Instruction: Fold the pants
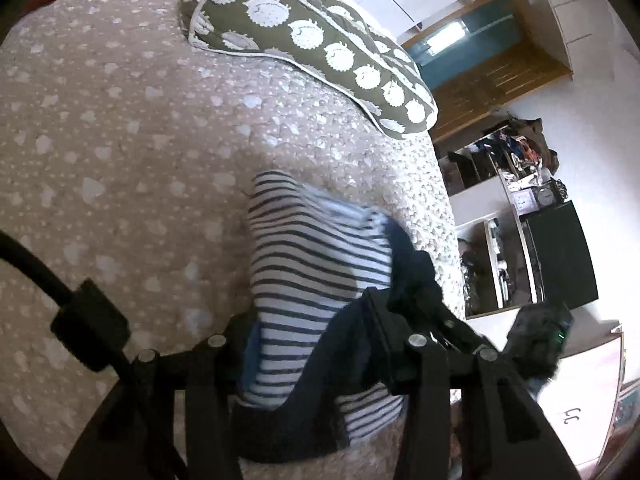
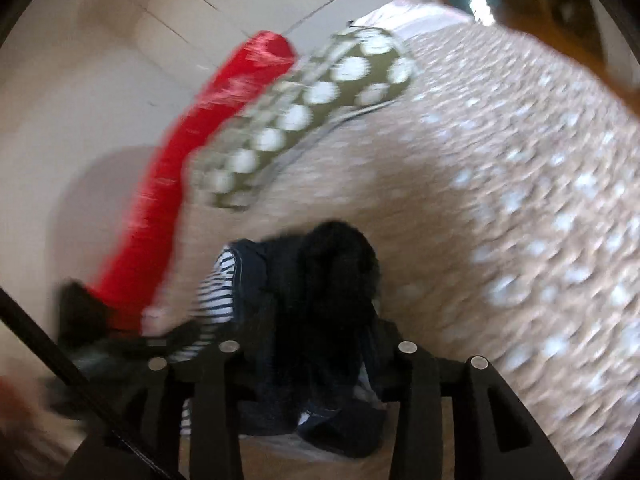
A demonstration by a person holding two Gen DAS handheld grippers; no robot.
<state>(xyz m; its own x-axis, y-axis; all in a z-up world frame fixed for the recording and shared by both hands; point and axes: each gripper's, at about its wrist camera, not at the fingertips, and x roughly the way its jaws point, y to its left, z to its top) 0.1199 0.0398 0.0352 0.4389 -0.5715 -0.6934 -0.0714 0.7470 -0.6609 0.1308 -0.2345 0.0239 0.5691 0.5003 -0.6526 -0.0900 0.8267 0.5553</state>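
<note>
The pants (image 1: 304, 264) are navy with a white-and-navy striped part. In the left wrist view they hang bunched over my left gripper (image 1: 320, 344), which is shut on the fabric above the beige spotted bedspread (image 1: 120, 140). In the blurred right wrist view the same pants (image 2: 320, 292) are bunched between the fingers of my right gripper (image 2: 316, 356), which is shut on the dark fabric. The fingertips of both grippers are hidden by the cloth.
An olive pillow (image 1: 312, 40) with white round prints lies at the far side of the bed; it also shows in the right wrist view (image 2: 312, 112). A red bolster (image 2: 192, 168) lies along the wall. Shelves and a black box (image 1: 560, 256) stand beside the bed.
</note>
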